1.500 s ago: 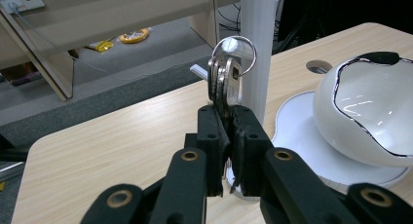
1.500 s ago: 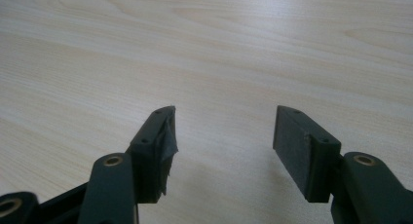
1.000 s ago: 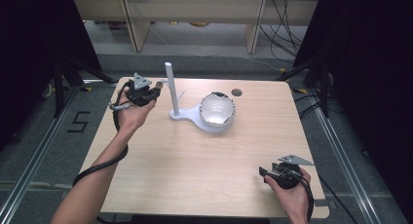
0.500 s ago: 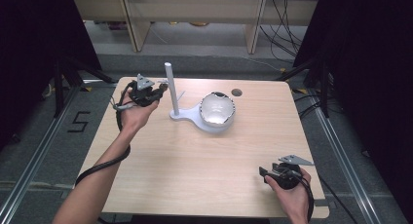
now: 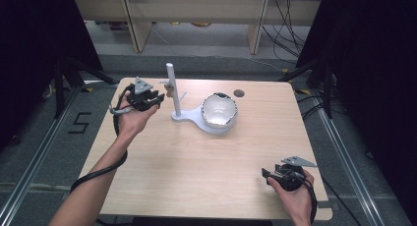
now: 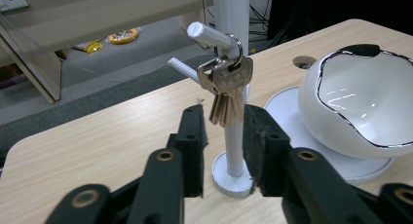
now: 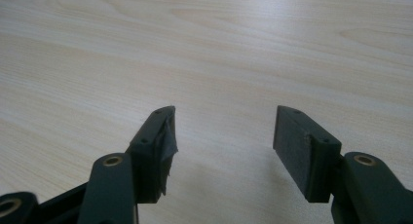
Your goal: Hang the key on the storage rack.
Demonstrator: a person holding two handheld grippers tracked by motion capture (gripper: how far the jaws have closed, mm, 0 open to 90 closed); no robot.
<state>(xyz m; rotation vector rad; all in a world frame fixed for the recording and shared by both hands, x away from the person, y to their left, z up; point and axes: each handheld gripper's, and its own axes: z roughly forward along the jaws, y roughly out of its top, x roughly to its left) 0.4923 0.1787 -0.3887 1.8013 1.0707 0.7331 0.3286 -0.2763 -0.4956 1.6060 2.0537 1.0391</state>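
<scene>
Left gripper [image 6: 221, 136] jaws just parted, releasing key bunch [image 6: 225, 87] onto stand peg [image 6: 210, 35] near table's far-left corner. Hanging step judged complete. Right gripper [image 7: 224, 136] spread, holding nothing, at near-right corner.

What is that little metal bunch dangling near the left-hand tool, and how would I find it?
Start at the white stand with a tall post near the wooden table's far edge, beside the glossy white bowl. A short peg sticks out of the post; the bunch of silver-coloured keys hangs from it on a ring, the only dangling metal there.
</scene>
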